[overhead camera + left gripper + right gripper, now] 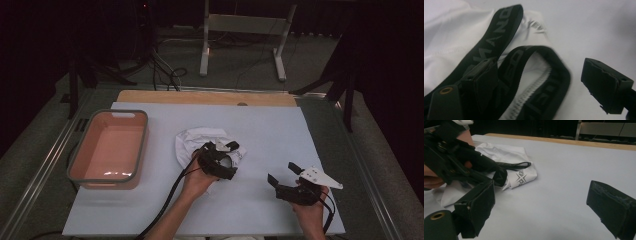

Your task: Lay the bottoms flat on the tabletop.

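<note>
A crumpled white garment [196, 138] with a black lettered waistband [499, 32] lies in the middle of the light table [270, 125]. My left gripper [226, 147] is down on its right side, jaws wide apart. In the left gripper view one jaw rests against the waistband while a loop of the band [554, 82] lies in the gap of the left gripper [544, 85], and the other jaw is off the cloth over bare table. My right gripper [283, 173] sits open and empty at the front right. From the right gripper [544, 207], the garment [506, 152] appears beyond the left gripper [474, 167].
A pink basin [145, 135] with a grey rim stands at the left of the table with nothing in it. A wooden strip [205, 96] runs along the far edge. Stand legs and cables occupy the floor behind.
</note>
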The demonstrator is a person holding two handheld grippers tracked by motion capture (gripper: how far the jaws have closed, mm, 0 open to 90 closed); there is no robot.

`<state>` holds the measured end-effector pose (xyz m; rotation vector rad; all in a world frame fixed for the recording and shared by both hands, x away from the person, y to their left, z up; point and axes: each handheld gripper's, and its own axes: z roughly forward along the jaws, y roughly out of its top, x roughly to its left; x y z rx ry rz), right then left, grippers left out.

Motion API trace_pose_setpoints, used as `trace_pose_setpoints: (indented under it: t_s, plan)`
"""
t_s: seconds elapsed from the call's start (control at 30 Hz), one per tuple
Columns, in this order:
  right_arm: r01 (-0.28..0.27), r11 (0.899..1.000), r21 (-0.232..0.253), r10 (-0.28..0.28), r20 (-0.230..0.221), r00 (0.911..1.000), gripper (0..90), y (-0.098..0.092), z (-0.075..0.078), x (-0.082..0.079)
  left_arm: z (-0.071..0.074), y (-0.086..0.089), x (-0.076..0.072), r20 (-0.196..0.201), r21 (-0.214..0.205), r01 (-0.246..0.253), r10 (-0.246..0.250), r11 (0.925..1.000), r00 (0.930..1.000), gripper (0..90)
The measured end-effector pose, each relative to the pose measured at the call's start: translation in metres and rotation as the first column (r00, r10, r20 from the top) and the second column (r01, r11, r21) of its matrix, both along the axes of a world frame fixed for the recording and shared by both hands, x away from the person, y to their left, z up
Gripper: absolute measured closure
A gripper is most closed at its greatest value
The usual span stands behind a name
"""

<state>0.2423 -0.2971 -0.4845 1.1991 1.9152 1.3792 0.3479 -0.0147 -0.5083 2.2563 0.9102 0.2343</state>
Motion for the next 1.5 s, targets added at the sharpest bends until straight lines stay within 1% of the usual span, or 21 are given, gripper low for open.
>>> trace_pose_setpoints:
  t_s: [0.03, 0.13, 0.17, 0.2, 0.23, 0.3, 0.37, 0.4, 0.47, 0.53, 0.6, 0.67, 0.7, 0.77, 0.87, 1.07, 1.1, 1.33, 1.4, 1.5]
  plan:
    - [0.001, 1.000, 0.000, -0.001, 0.001, 1.0000, 8.2, 0.000, 0.000, 0.000, -0.002, 0.000, 0.001, 0.003, 0.012, -0.007, 0.007, 0.9999, 1.0000, 14.4]
    - [-0.002, 1.000, 0.001, 0.002, 0.001, 1.0000, 8.2, 0.000, 0.000, 0.000, -0.012, 0.000, 0.008, -0.009, 0.051, -0.028, 0.028, 0.9983, 0.9996, 14.1]
    - [-0.002, 1.000, 0.001, 0.002, 0.001, 1.0000, 8.2, 0.000, 0.000, 0.000, -0.014, 0.000, 0.009, -0.006, 0.059, -0.032, 0.033, 0.9977, 0.9994, 15.5]
    - [-0.002, 1.000, 0.000, 0.002, 0.001, 1.0000, 8.2, 0.000, 0.000, 0.000, -0.015, 0.000, 0.009, 0.000, 0.077, -0.037, 0.037, 0.9963, 0.9993, 16.8]
    - [-0.002, 1.000, 0.000, 0.002, 0.001, 1.0000, 8.2, 0.000, 0.000, 0.000, -0.015, 0.000, 0.009, 0.017, 0.087, -0.043, 0.042, 0.9953, 0.9990, 21.3]
    - [-0.001, 1.000, 0.001, 0.001, 0.000, 1.0000, 8.2, 0.000, 0.000, 0.000, -0.014, 0.000, 0.009, 0.022, 0.082, -0.048, 0.047, 0.9954, 0.9987, 30.2]
    - [0.002, 1.000, 0.000, -0.002, 0.000, 1.0000, 8.2, 0.000, 0.000, 0.000, -0.013, 0.002, 0.009, 0.021, 0.089, -0.031, 0.029, 0.9956, 0.9994, 37.5]
    - [-0.001, 1.000, 0.001, 0.001, 0.001, 1.0000, 8.2, 0.000, 0.000, 0.000, -0.013, 0.003, 0.008, 0.020, 0.084, -0.026, 0.025, 0.9962, 0.9995, 39.5]
    - [-0.003, 1.000, 0.001, 0.003, 0.001, 1.0000, 8.2, 0.000, 0.000, 0.000, -0.012, 0.004, 0.007, 0.017, 0.071, -0.042, 0.041, 0.9966, 0.9990, 44.2]
    - [-0.004, 1.000, -0.001, 0.004, 0.001, 1.0000, 8.2, 0.000, 0.000, 0.000, -0.012, 0.007, 0.006, 0.011, 0.057, -0.039, 0.038, 0.9976, 0.9992, 46.8]
    - [-0.002, 1.000, 0.000, 0.002, -0.002, 1.0000, 8.2, 0.001, 0.000, 0.000, -0.012, 0.009, 0.004, 0.018, 0.061, -0.035, 0.034, 0.9975, 0.9992, 54.1]
    - [-0.004, 1.000, -0.001, 0.004, -0.002, 1.0000, 8.2, 0.001, 0.000, 0.000, -0.010, 0.010, 0.004, 0.003, 0.051, -0.023, 0.023, 0.9984, 0.9997, 63.7]
    - [-0.004, 1.000, -0.002, 0.004, -0.002, 1.0000, 8.2, 0.001, 0.000, 0.000, -0.010, 0.011, 0.003, 0.003, 0.049, -0.015, 0.014, 0.9987, 0.9999, 68.9]
    - [-0.005, 1.000, -0.004, 0.005, -0.003, 1.0000, 8.2, 0.001, 0.000, 0.000, -0.009, 0.012, 0.000, -0.005, 0.040, 0.003, -0.003, 0.9992, 1.0000, 75.6]
    - [-0.004, 1.000, -0.002, 0.004, -0.003, 1.0000, 8.2, 0.001, 0.000, 0.000, -0.009, 0.015, -0.004, -0.032, -0.004, 0.034, -0.034, 0.9994, 0.9989, 78.3]
    - [-0.004, 1.000, -0.003, 0.004, -0.005, 1.0000, 8.2, 0.001, 0.000, 0.000, -0.009, 0.021, -0.023, -0.030, -0.039, 0.089, -0.090, 0.9953, 0.9955, 78.6]
    - [-0.005, 1.000, -0.004, 0.005, -0.006, 1.0000, 8.2, 0.001, 0.000, 0.000, -0.009, 0.022, -0.027, -0.027, -0.040, 0.102, -0.103, 0.9940, 0.9943, 78.6]
    - [-0.004, 1.000, -0.004, 0.004, -0.006, 1.0000, 8.2, 0.001, 0.000, 0.000, -0.009, 0.034, -0.052, -0.028, -0.101, 0.131, -0.134, 0.9863, 0.9906, 78.4]
    - [-0.004, 1.000, -0.004, 0.004, -0.006, 1.0000, 8.2, 0.001, 0.000, 0.000, -0.008, 0.038, -0.060, -0.026, -0.088, 0.150, -0.153, 0.9847, 0.9879, 78.2]
    - [-0.001, 1.000, -0.003, 0.001, -0.008, 1.0000, 8.2, 0.001, -0.001, 0.000, -0.006, 0.044, -0.067, -0.031, -0.074, 0.173, -0.176, 0.9822, 0.9840, 78.2]
